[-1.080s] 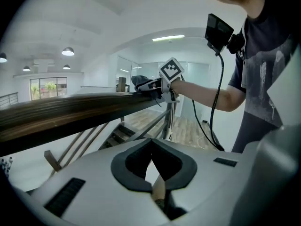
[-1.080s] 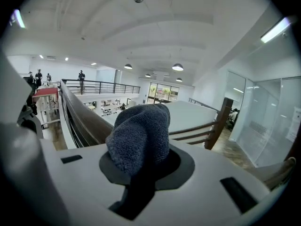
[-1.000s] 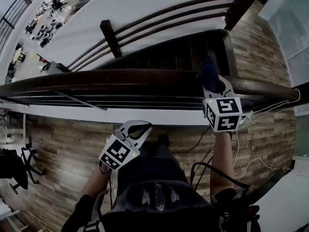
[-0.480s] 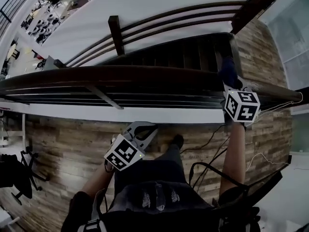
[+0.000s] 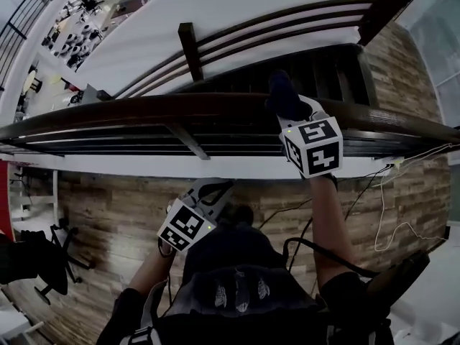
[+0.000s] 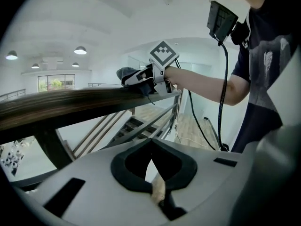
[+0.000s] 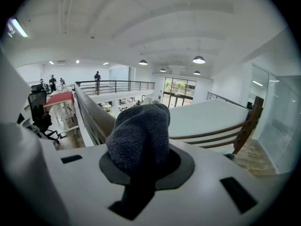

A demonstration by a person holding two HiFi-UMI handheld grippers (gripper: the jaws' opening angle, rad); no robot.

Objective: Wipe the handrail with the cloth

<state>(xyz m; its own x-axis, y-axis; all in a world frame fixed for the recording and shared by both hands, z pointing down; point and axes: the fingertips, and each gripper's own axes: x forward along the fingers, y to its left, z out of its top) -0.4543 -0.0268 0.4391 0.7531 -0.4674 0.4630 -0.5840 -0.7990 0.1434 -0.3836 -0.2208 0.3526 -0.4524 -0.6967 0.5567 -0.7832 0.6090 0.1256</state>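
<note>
On the dark handrail (image 5: 144, 110), bunched grey cloth (image 7: 138, 135) in right gripper (image 5: 296, 117) jaws; left gripper (image 5: 214, 189) jaws together.

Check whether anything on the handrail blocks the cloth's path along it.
Nothing visible does. The cloth, clamped in the right gripper, rests on the handrail, whose top looks bare to either side. The left gripper hangs below the rail on the person's side, apart from it.
</note>
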